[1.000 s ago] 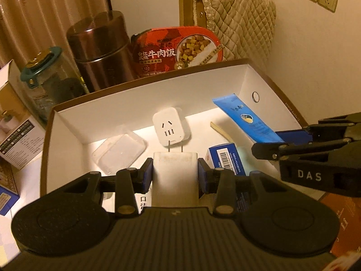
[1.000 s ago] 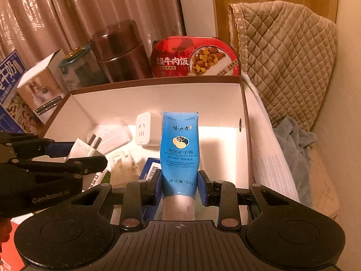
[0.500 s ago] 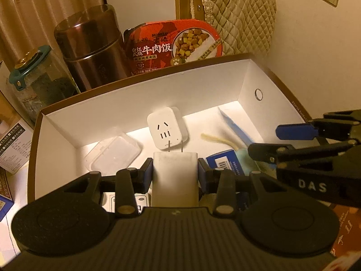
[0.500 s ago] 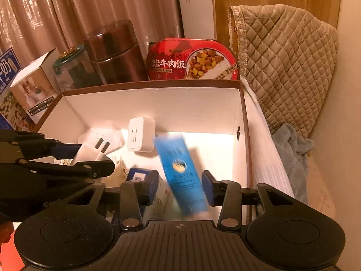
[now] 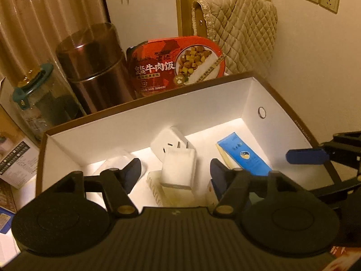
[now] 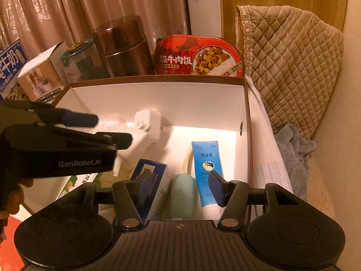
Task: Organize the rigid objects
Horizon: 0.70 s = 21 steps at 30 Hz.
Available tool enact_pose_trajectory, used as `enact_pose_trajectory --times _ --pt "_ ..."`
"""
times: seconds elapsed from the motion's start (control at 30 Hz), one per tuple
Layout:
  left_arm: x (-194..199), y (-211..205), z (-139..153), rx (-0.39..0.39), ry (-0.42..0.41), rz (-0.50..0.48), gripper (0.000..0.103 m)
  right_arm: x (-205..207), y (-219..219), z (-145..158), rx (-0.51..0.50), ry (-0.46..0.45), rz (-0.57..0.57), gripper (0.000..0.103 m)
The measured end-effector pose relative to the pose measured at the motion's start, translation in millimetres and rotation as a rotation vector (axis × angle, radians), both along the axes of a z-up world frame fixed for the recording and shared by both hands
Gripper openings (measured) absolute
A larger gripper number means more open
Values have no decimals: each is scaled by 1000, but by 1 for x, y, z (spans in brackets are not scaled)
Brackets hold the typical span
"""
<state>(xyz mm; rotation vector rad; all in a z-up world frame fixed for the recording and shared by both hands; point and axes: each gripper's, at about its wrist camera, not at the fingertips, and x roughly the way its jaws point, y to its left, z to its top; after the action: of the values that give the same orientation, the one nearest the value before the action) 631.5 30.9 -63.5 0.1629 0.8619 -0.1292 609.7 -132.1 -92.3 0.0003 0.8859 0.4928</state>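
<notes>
A white-lined cardboard box (image 5: 203,103) holds the sorted items. My left gripper (image 5: 174,174) hangs over it, jaws opening. A white charger plug (image 5: 179,167) sits loose between them with a gap on each side, leaning on a white smart socket (image 5: 167,140). The blue hand-cream tube (image 5: 243,155) lies flat on the box floor at the right. In the right wrist view my right gripper (image 6: 180,180) is also opening. The tube (image 6: 206,164) lies below its right finger, free of the pads. A pale green oval (image 6: 181,196) and a blue carton (image 6: 149,180) lie underneath. The left gripper (image 6: 108,131) shows at the left.
Behind the box stand a brown metal canister (image 5: 94,67), a glass jar with a teal lid (image 5: 38,97) and a red ready-meal tray (image 5: 178,65). A quilted cover (image 6: 293,56) and a grey cloth (image 6: 293,153) lie right of the box. Cartons (image 6: 40,76) crowd the left.
Both grippers have opened. The blue tube dropped from the right gripper onto the box floor. The white charger came free of the left gripper's pads and tipped against the socket.
</notes>
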Motion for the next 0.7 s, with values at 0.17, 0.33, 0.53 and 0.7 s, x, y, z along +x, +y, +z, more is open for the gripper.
enact_pose_trajectory --times 0.17,0.33,0.53,0.7 --pt "-9 9 -2 -11 41 30 64 -7 2 3 2 -1 11 62" --pt "-26 19 -2 -22 55 63 65 -17 3 3 9 12 25 64" --pt "-53 26 13 -39 33 89 66 -31 1 10 22 16 35 65" --pt "-81 25 30 -49 -5 115 67 -46 -2 21 46 6 47 65"
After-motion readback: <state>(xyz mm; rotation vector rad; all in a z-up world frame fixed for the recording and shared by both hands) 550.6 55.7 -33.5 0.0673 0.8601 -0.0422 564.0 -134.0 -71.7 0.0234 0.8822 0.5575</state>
